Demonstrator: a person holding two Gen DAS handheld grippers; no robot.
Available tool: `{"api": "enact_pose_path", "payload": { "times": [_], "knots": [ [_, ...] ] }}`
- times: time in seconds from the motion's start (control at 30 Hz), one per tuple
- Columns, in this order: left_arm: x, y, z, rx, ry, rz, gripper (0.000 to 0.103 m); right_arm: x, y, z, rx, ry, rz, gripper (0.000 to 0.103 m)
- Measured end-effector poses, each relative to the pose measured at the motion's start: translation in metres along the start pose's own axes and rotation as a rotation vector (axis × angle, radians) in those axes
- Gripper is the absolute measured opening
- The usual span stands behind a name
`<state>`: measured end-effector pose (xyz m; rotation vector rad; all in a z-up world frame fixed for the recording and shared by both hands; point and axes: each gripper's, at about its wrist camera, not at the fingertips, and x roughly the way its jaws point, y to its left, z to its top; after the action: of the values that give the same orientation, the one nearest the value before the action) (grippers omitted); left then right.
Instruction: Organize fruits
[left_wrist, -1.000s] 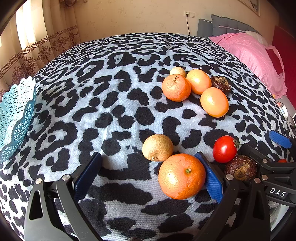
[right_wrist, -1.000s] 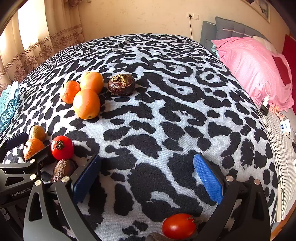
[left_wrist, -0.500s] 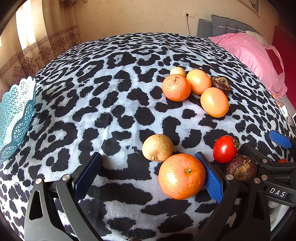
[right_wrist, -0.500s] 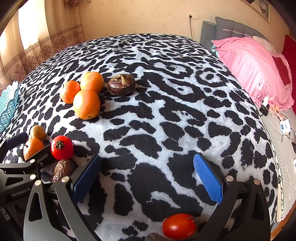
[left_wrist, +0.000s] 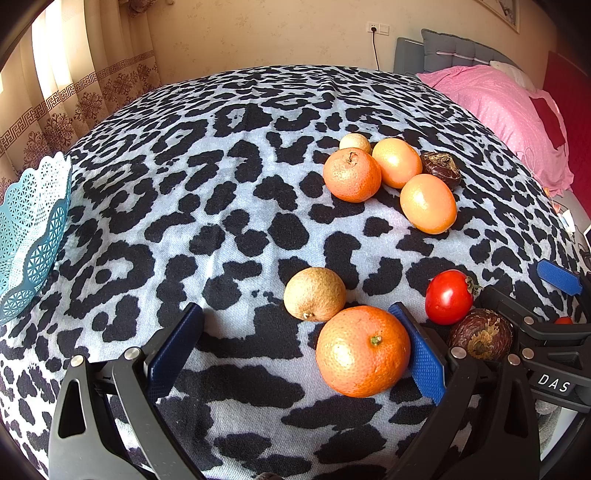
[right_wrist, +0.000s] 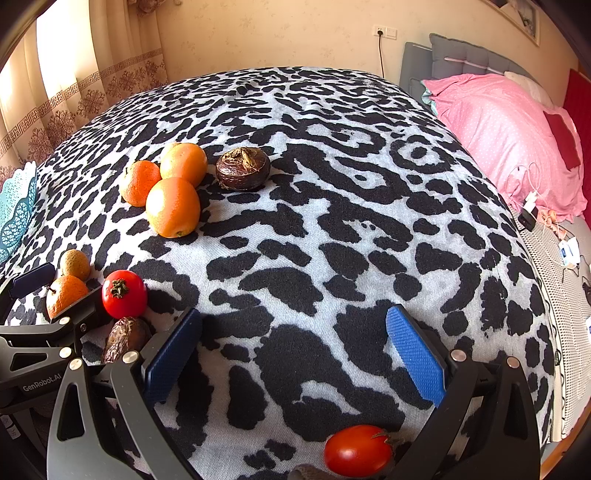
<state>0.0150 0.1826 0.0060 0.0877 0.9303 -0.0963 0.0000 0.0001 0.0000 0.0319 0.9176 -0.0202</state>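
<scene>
Left wrist view: left gripper wide open, empty; round orange mandarin against its right blue pad, stem facing camera. Tan round fruit touching at 11 o'clock. Teal lattice basket at 9 o'clock. Right gripper wide open, empty; oval red tomato at 6 o'clock, long axis sideways, stem pointing to 3 o'clock.
</scene>
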Motion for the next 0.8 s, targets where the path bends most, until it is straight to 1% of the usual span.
{"api": "enact_pose_path", "payload": {
  "times": [0.8],
  "knots": [
    [-0.0006,-0.0003,0.0002,0.0,0.0,0.0,0.101,-0.0018,0.0007,-0.0008,-0.004,0.003,-0.006,0.098]
  ]
}}
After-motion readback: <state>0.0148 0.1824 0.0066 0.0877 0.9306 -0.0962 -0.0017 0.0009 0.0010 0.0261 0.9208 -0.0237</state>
